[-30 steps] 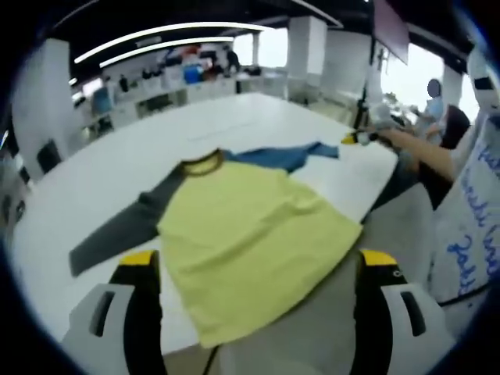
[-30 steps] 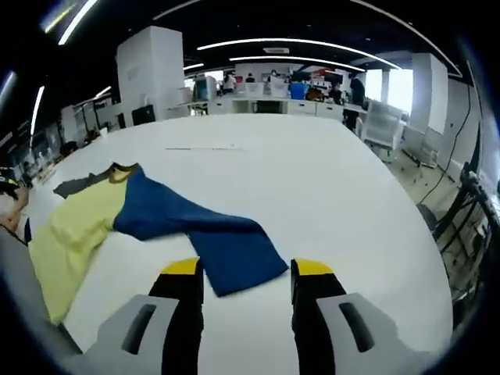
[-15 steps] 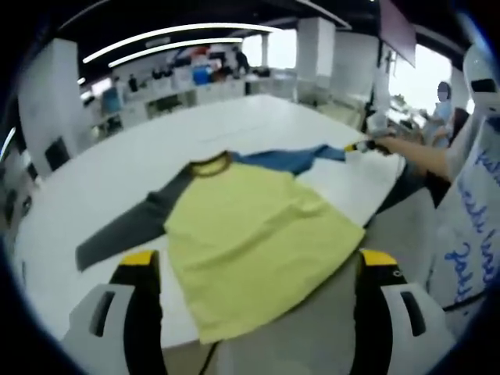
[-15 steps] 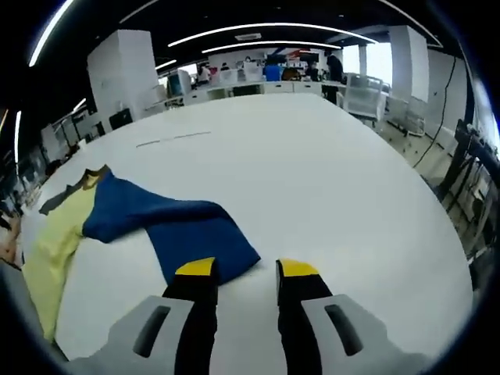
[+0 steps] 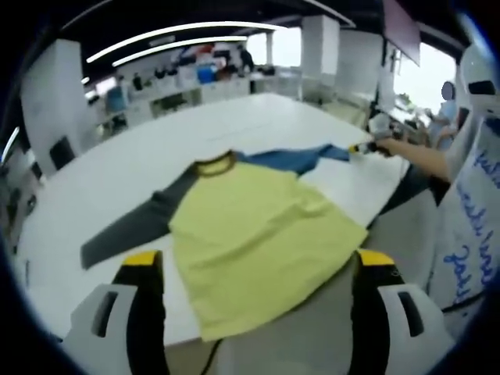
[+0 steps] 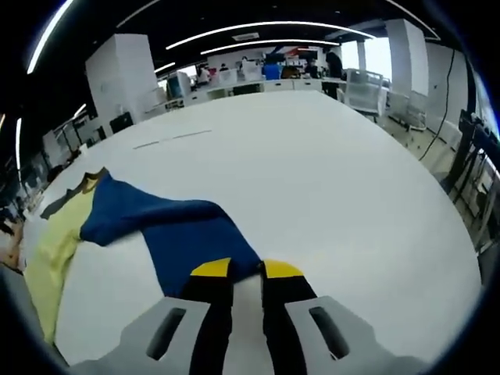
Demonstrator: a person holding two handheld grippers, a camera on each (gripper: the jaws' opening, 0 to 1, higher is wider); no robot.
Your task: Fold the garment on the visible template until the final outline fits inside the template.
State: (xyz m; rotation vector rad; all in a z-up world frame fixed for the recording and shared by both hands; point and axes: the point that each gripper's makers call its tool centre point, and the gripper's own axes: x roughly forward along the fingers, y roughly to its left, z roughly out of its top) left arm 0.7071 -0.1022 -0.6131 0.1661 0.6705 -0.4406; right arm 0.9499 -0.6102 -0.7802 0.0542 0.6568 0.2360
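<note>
My right hand-held gripper (image 6: 237,269) pinches the blue sleeve (image 6: 176,230) cuff at 6 o'clock for folding; my left hand-held gripper (image 5: 254,262) hangs wide open, empty.

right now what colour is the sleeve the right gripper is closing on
Dark blue sleeve, clearest in the right gripper view.

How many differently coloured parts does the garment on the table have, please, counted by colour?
Yellow body: 1
Blue sleeve: 1
Grey sleeve: 1
Dark collar with a yellow edge: 1
Total: 4 parts, one long-sleeved shirt on the white table.
</note>
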